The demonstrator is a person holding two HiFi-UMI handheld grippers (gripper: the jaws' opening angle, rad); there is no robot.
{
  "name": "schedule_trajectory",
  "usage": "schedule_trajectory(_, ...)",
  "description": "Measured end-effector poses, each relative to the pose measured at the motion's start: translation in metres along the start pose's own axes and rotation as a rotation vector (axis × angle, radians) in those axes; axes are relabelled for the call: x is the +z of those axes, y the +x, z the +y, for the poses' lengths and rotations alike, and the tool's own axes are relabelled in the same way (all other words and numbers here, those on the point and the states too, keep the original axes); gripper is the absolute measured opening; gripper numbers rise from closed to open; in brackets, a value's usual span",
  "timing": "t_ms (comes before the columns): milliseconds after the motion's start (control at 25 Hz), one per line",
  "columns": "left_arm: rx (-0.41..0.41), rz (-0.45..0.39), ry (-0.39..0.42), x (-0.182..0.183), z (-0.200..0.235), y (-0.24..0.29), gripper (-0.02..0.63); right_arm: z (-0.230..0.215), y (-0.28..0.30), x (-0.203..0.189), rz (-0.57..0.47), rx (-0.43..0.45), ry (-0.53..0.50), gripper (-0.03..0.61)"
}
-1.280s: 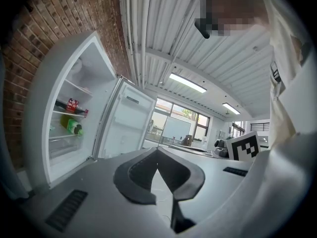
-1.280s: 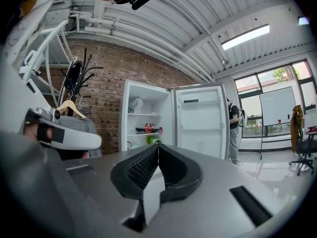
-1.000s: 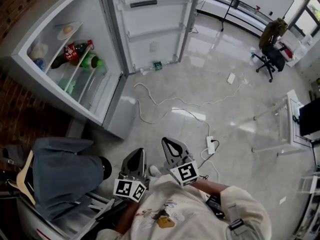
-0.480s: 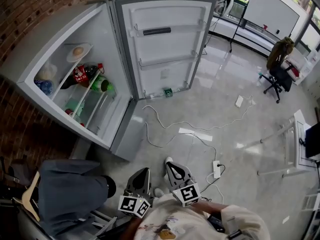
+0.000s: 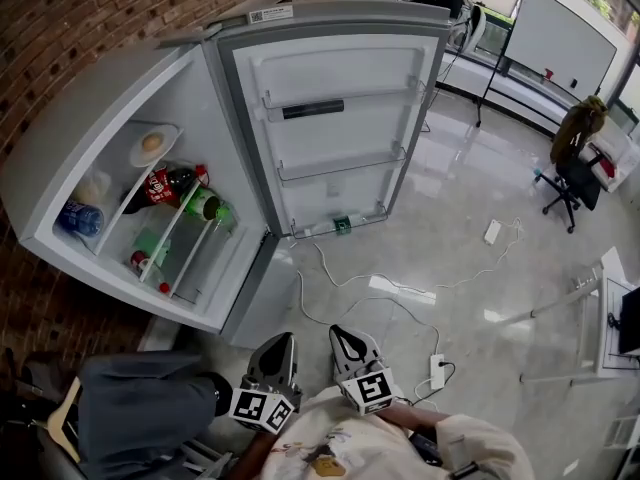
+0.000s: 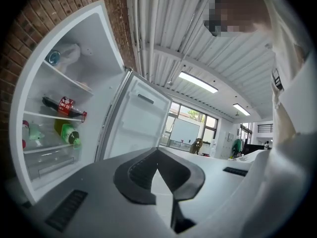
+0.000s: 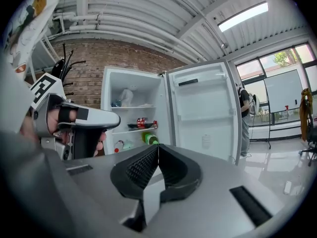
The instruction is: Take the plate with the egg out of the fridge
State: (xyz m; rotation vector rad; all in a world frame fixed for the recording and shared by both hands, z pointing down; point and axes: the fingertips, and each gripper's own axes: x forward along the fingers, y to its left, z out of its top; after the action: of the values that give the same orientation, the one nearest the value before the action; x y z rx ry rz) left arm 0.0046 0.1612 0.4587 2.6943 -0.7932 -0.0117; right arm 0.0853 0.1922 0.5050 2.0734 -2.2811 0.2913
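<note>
The fridge (image 5: 110, 148) stands open at the left of the head view. On its top shelf lies a white plate with an egg (image 5: 153, 145), beside a clear bag (image 5: 92, 188) and a blue-capped bottle (image 5: 78, 218). Both grippers are low in the picture, close to the person's chest and well away from the fridge. The left gripper (image 5: 277, 346) has its jaws together with nothing between them. Beside it, the right gripper (image 5: 345, 340) is shut and empty too. Both gripper views look toward the fridge (image 6: 54, 108) (image 7: 133, 113); I cannot make out the plate in either.
A cola bottle (image 5: 160, 186) and a green bottle (image 5: 208, 206) lie on lower shelves. The fridge door (image 5: 335, 118) swings wide to the right. Cables (image 5: 370, 288) and a power strip (image 5: 437, 371) cross the floor. A grey garment on a chair (image 5: 130, 408) is at lower left.
The fridge has slid down and grown larger in the head view as the person came nearer. Both grippers stay shut and keep their place low in the picture.
</note>
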Motion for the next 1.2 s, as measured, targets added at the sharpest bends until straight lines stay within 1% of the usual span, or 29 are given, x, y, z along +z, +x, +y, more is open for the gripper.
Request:
schedule_trajectory(120,0.017,0.007,-0.008,0.003,0.005,0.023,0.009,-0.02,0.012,0.012,-0.023,0.01,0.004,0.006)
schedule_trajectory(240,-0.017,0.023,0.0,-0.001,0.0,0.065,0.009,-0.058,0.024,0.019,-0.03,-0.018,0.002,0.006)
schedule_trajectory(320,-0.03,0.037,0.007,-0.006,-0.008,0.085,0.009,-0.079,0.028,0.017,-0.019,-0.038,0.014,0.006)
schedule_trajectory(440,-0.014,0.063,0.006,-0.015,-0.014,0.095,0.009,-0.09,0.031,0.009,-0.014,-0.024,0.044,0.006)
schedule_trajectory(640,0.04,0.079,-0.008,-0.019,-0.005,0.11,0.009,-0.113,0.044,0.002,-0.009,-0.019,0.094,0.006)
schedule_trajectory(760,0.086,0.068,-0.023,-0.012,0.009,0.112,0.009,-0.116,0.052,-0.001,0.003,-0.003,0.11,0.006)
schedule_trajectory(1040,0.172,0.01,-0.05,0.01,0.046,0.115,0.009,-0.102,0.079,-0.014,0.057,0.074,0.106,0.006)
schedule_trajectory(1200,0.193,-0.012,-0.068,0.021,0.067,0.118,0.009,-0.096,0.1,-0.009,0.063,0.093,0.1,0.006)
